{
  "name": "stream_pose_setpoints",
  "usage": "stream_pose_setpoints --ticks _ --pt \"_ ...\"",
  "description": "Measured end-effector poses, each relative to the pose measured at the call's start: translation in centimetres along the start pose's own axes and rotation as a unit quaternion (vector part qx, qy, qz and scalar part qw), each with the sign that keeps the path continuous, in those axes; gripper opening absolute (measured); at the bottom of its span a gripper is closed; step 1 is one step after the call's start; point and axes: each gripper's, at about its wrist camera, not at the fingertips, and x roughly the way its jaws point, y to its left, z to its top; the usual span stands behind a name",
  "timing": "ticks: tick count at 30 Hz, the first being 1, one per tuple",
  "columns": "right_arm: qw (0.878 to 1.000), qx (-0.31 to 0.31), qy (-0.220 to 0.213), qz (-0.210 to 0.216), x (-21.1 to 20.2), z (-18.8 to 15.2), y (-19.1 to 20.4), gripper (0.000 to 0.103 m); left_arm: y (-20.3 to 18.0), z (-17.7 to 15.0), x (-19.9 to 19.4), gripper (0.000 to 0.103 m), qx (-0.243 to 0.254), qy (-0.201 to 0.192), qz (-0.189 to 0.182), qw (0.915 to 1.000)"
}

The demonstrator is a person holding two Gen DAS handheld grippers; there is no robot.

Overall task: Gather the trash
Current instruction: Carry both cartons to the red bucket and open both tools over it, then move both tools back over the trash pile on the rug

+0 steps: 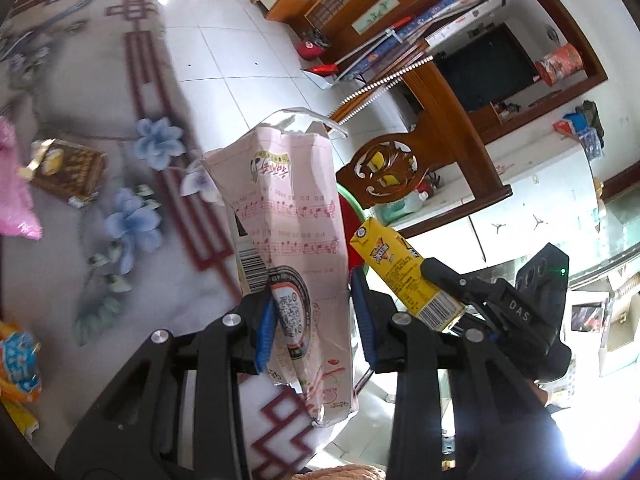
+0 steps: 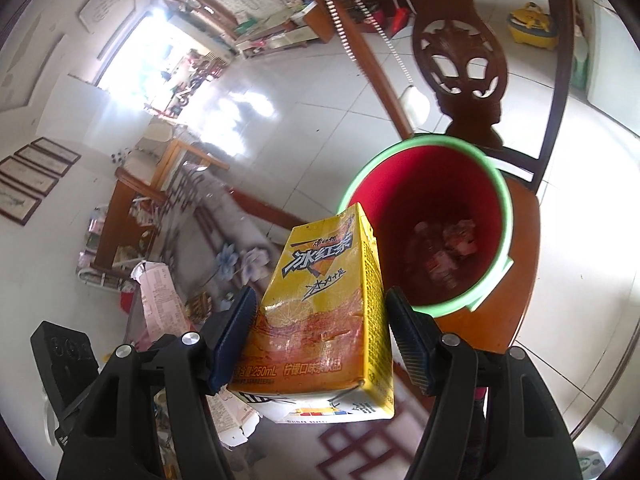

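My left gripper [image 1: 314, 316] is shut on a crumpled pink wrapper [image 1: 288, 220] printed with music notes, held upright over the table's edge. My right gripper [image 2: 320, 332] is shut on a yellow iced tea carton [image 2: 324, 312], held just short of a red bin with a green rim [image 2: 505, 196] that stands on a wooden chair. The bin holds some trash at its bottom. In the left wrist view the carton [image 1: 404, 272] and the right gripper [image 1: 480, 300] show to the right of the wrapper, with the bin [image 1: 349, 216] behind.
The flowered tablecloth [image 1: 100, 92] carries a brown snack packet [image 1: 68, 172], a pink bag [image 1: 12, 196] and an orange-blue wrapper [image 1: 18, 364]. A carved wooden chair back [image 2: 460, 64] rises behind the bin. White tiled floor lies beyond.
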Motion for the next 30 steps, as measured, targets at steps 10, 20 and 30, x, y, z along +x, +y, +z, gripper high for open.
stream_pose_setpoints --ticks 10,20,30 --pt "1.0 0.008 -0.014 -0.019 -0.3 3.6 -3.3 0.065 -3.1 2.5 6.1 0.033 0.023 0.026 -0.002 0.9994" --pt "0.999 0.016 -0.03 -0.022 0.1 6.0 -4.5 0.071 -4.2 3.8 8.6 0.08 0.036 0.028 -0.001 0.999" --pt "0.999 0.009 -0.034 -0.035 0.1 4.9 -3.3 0.081 -2.3 1.8 3.7 0.083 0.034 -0.007 0.023 0.9991"
